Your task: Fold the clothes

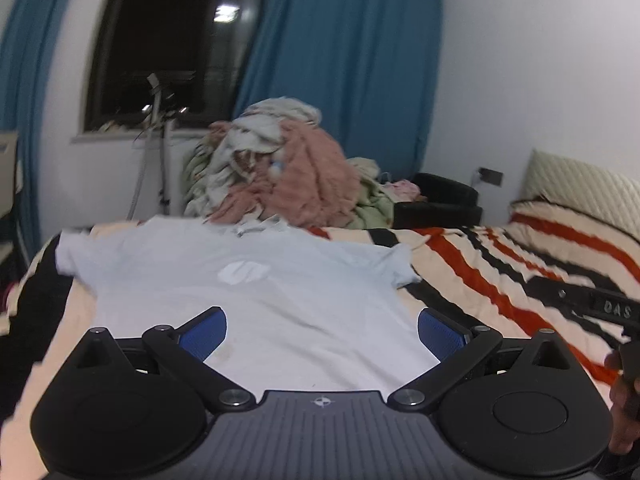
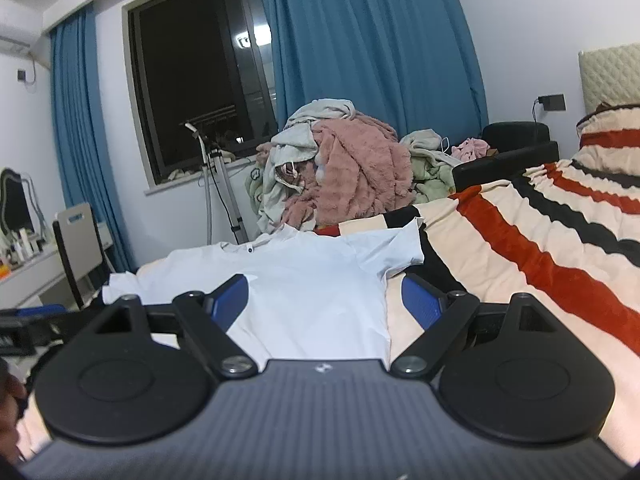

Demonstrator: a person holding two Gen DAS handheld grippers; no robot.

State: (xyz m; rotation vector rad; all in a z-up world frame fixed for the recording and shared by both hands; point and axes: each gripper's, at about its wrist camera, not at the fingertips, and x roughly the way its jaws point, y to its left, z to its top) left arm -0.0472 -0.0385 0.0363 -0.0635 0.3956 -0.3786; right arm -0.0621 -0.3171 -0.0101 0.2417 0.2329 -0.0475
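White shirt [image 2: 308,280] lies flat (seemingly unfolded), collar toward the window.

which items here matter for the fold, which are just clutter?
Job:
shirt, spread flat on the bed
left gripper, open
right gripper, open

Clutter:
clothes pile
curtains
chair
black seat

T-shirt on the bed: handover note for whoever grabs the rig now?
Left gripper: open, empty, above the shirt's lower part.
Right gripper: open, empty, over the shirt's right edge.
White T-shirt: spread flat on the striped blanket, collar toward the window, both sleeves out.
Clothes pile: heaped beyond the bed's far edge.
Done: shirt laid out. Left: every fold; none is visible yet.
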